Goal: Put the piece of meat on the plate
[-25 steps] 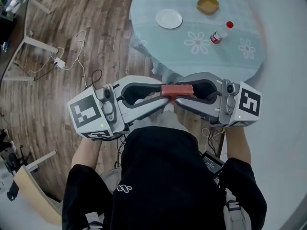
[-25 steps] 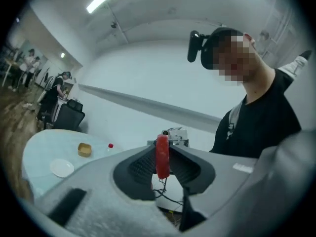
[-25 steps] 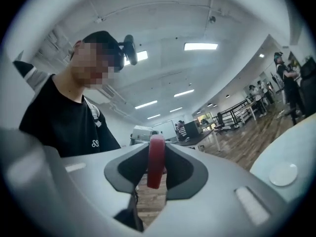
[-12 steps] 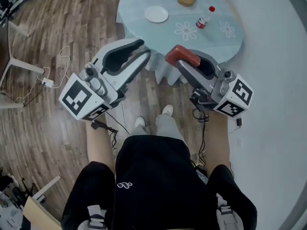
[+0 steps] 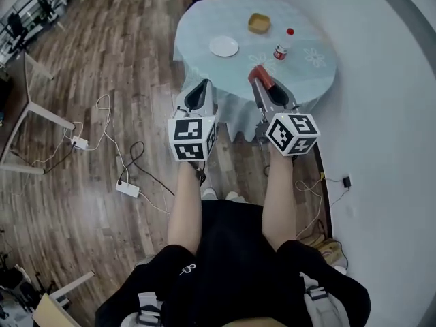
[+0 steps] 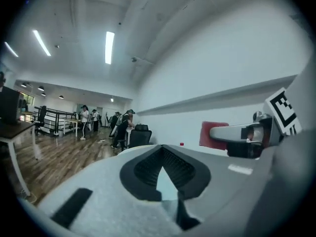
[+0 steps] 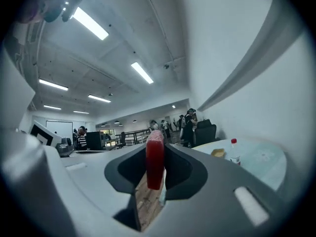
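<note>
Taking in, from the head view alone, the whole wood floor (image 5: 82, 80), the curving white wall (image 5: 395, 128) and the round surface (image 5: 303, 80) under its pale flowered cloth. Catching only in the two gripper views the ceiling with its strip lights (image 6: 109, 47) and a group of people (image 6: 121, 125) standing far off beyond the surface.

Reading the grip best in the right gripper view: pinching the piece of meat (image 5: 257, 74), a red slab turned on edge, between the fingers of the right gripper (image 5: 259, 78), held level at the near rim of the surface. Reading the left gripper (image 5: 204, 83) in its own view: fingers just done closing, pressing tip to tip on nothing, short of the surface's near-left rim. Seeing the meat from the side there too, sticking out past a right finger.

Finding the white plate (image 5: 223, 45) in the head view only, lying bare left of the surface's centre, well apart from the meat. Spotting a tan bowl (image 5: 259, 23) toward the far side of the surface, a small bottle (image 5: 280, 50) near its centre, and a small red thing (image 5: 290, 30), too small to name, between the centre and the far rim. Noting white and black cables (image 5: 116, 155) on the floor, left of the surface and nearer than it.
</note>
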### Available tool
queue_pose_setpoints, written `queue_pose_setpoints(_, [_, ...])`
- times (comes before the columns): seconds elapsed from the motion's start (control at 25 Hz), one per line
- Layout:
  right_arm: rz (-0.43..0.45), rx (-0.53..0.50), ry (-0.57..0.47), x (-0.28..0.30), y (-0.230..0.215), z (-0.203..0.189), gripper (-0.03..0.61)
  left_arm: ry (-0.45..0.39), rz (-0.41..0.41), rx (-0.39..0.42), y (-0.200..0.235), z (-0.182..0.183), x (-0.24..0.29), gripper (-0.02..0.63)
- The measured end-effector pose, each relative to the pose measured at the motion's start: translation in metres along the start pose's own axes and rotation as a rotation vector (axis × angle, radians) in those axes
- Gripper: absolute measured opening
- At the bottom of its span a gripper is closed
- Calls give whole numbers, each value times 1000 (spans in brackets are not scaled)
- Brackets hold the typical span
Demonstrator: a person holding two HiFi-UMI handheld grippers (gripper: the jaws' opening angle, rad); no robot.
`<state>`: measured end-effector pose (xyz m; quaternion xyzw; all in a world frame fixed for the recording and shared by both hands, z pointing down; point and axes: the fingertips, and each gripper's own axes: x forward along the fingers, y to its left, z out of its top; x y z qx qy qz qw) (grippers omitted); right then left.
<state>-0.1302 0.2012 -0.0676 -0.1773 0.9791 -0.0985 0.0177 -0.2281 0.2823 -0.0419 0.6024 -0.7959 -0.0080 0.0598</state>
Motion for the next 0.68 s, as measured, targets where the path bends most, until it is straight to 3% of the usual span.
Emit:
queue_pose_setpoints(0.16, [-8,15,7,-17,-3,-22,100,4,-12,-12,-11,-16,-14,-6])
queue_pose_setpoints(0.4, [5,-11,-6,-4,18,-14,100,-33,13,-4,8,5,-25,-6])
queue_pose_setpoints(0.68, [1,-28,-6,-7,40,0,100,2,84,12,28,23,-44,-6])
